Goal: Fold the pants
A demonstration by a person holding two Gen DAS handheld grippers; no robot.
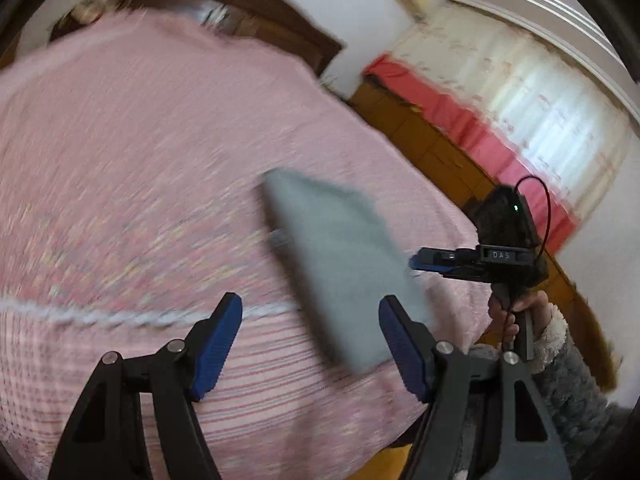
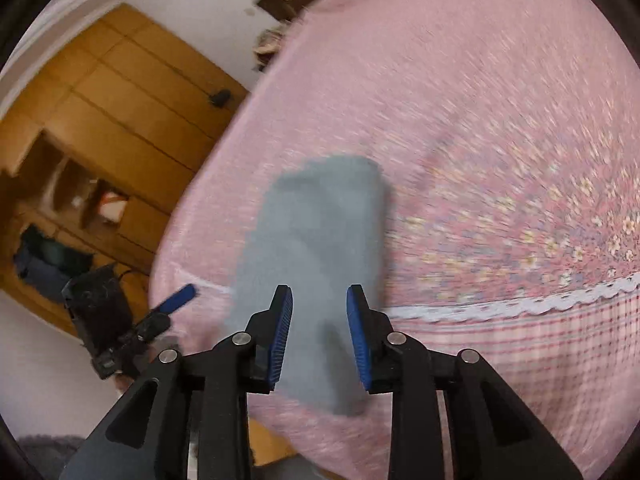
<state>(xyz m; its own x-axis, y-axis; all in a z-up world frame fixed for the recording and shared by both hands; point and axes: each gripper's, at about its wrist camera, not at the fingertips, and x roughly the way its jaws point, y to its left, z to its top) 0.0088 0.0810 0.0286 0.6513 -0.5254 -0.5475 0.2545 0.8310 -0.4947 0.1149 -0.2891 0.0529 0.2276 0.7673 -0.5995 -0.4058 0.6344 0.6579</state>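
Item: grey pants (image 2: 316,248), folded into a compact oblong (apparently finished), lying near the bed (image 2: 500,120) edge. Left tongs (image 1: 310,344) wide, empty; right tongs (image 2: 319,336) narrowly parted, empty.

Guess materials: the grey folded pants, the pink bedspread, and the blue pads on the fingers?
Folded pants: soft matte grey fabric, probably knit or fleece; fuzzy edges, though blur leaves it open.
Bedspread: pink woven textile, matte, with printed stripes, flowers and a white lace-like trim.
Finger pads: blue, ribbed, looks like rubber or moulded plastic, on black plastic-looking fingers.
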